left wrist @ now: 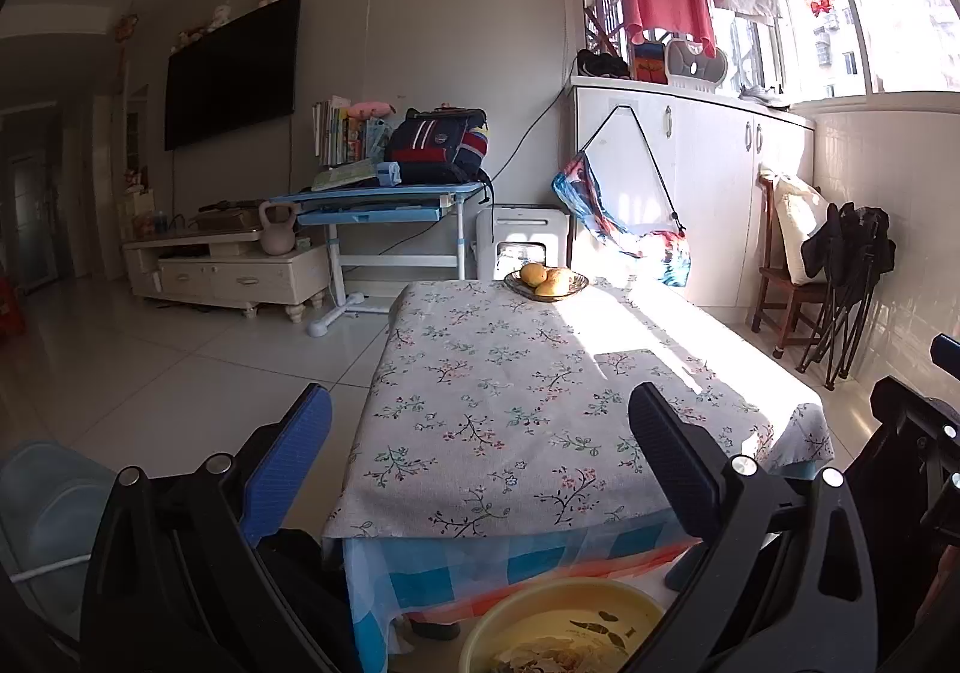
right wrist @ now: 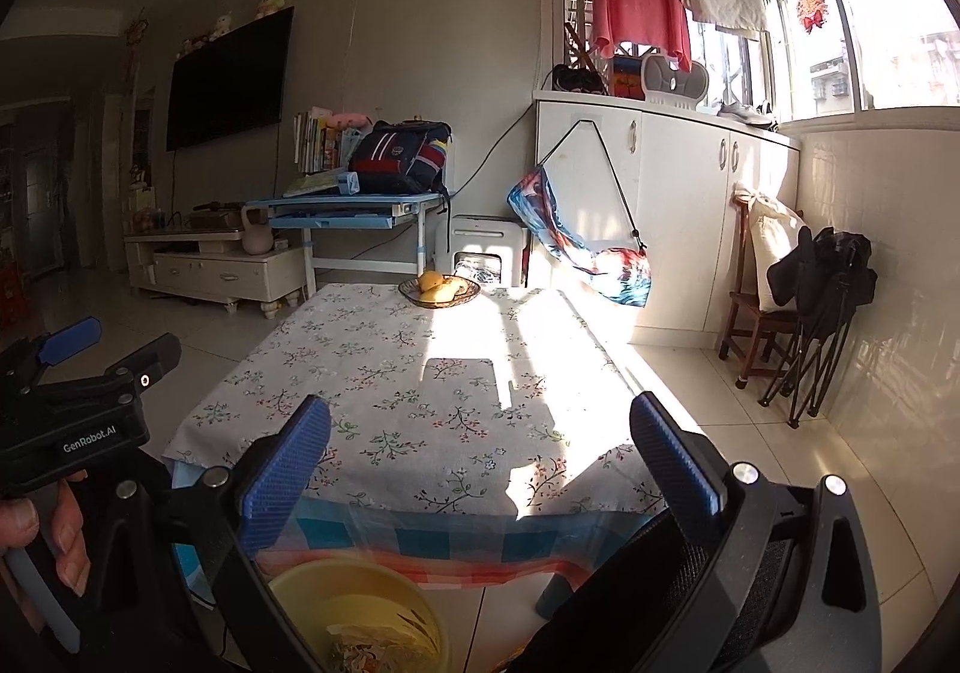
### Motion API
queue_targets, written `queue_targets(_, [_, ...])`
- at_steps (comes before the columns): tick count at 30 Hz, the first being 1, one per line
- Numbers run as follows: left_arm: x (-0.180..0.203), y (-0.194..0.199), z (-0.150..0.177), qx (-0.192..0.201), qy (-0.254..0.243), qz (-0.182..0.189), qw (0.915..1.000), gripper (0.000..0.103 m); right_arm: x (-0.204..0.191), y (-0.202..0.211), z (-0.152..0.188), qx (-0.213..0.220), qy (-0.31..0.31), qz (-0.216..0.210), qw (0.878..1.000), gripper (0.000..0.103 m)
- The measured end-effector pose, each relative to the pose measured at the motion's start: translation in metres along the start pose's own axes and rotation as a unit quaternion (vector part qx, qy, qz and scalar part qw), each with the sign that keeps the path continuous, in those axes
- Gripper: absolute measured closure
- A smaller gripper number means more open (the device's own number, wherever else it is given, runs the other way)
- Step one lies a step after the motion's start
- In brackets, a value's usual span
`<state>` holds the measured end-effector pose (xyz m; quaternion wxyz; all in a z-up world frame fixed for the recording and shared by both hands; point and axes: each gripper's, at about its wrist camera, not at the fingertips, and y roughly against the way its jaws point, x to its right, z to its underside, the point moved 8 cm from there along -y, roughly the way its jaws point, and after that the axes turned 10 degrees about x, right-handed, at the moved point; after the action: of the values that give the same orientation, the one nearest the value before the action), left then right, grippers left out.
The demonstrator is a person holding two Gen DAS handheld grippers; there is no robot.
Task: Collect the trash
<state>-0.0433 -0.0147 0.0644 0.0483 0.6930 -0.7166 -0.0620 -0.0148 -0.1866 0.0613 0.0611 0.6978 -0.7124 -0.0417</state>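
Left gripper [left wrist: 480, 457]: my fingers spread wide, nothing between them. Right gripper [right wrist: 480, 457]: same, wide apart and empty. I hold both raised in front of the near edge of the worktop [left wrist: 510, 373], pointing along its length; my judgement is that this is a rest pose, either before a first pick or after the last one.

Just below the near edge of the worktop sits a yellow basin [left wrist: 564, 625] on the floor, with what looks like crumpled paper scraps and wrappers inside; exact contents too blurred to identify. I take it for the trash receptacle, set close to the worktop so that drops are short.

The worktop carries a floral cloth over a blue checked one. Its surface shows no loose trash that I can see; sun glare on the right part could hide small bits. At its far end stands a fruit bowl [left wrist: 546, 282] holding yellow fruit, not trash, so best left alone.
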Motion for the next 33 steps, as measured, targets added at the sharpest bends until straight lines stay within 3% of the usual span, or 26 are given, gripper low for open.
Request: queue_targets(33, [-0.012,-0.005,0.022,-0.027,-0.019,-0.018,0.9993,0.007,-0.013,-0.005,0.018,-0.023,0.035,-0.005,0.999,0.008])
